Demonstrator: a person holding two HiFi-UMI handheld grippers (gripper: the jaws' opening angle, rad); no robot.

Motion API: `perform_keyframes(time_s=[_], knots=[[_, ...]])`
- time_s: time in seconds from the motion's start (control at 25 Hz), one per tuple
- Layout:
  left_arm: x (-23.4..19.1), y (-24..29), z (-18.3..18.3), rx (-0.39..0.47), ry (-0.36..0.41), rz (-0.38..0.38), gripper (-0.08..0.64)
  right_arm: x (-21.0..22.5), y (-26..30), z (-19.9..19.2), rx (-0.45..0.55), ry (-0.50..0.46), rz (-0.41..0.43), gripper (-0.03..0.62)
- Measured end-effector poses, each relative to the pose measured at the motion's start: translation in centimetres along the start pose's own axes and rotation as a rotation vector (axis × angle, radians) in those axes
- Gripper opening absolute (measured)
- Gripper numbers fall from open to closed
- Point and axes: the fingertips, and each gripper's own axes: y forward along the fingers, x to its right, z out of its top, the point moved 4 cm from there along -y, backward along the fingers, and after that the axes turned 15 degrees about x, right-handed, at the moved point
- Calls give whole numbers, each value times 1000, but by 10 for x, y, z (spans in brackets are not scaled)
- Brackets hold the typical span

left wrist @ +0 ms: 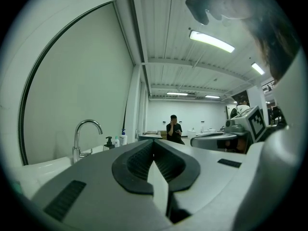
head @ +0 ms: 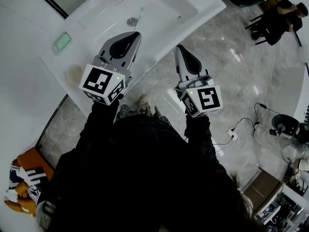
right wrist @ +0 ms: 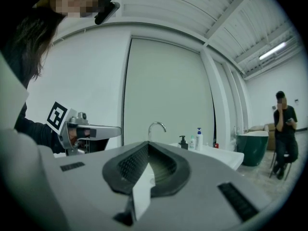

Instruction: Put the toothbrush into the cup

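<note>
Both grippers were held level over the front edge of the white sink (head: 193,13). The left gripper (head: 133,36) and the right gripper (head: 179,48) each had their jaws closed on nothing. The toothbrush (head: 140,15) lay in the basin beside the drain (head: 132,21), at 12 o'clock from the left gripper. What looked like the cup (head: 74,74) stood on the bench rim at 8 o'clock, below a green soap (head: 62,41).

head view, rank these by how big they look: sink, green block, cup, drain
1. sink
2. green block and cup: they look about alike, so they are not ranked apart
3. drain
</note>
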Motion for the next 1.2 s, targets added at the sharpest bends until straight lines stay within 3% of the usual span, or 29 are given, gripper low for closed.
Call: perform_keyframes(time_s=[0.4,0.8,1.2], knots=[[-36,30,-6,-5,7,18,8,20,41,-5,1,6,0,5],[-59,50,-26,-34,-42,45,8,40,62,-19,-26,13,19,5],[-88,87,-43,-70,7,110,8,79,105,-33,-23,32,54,5]])
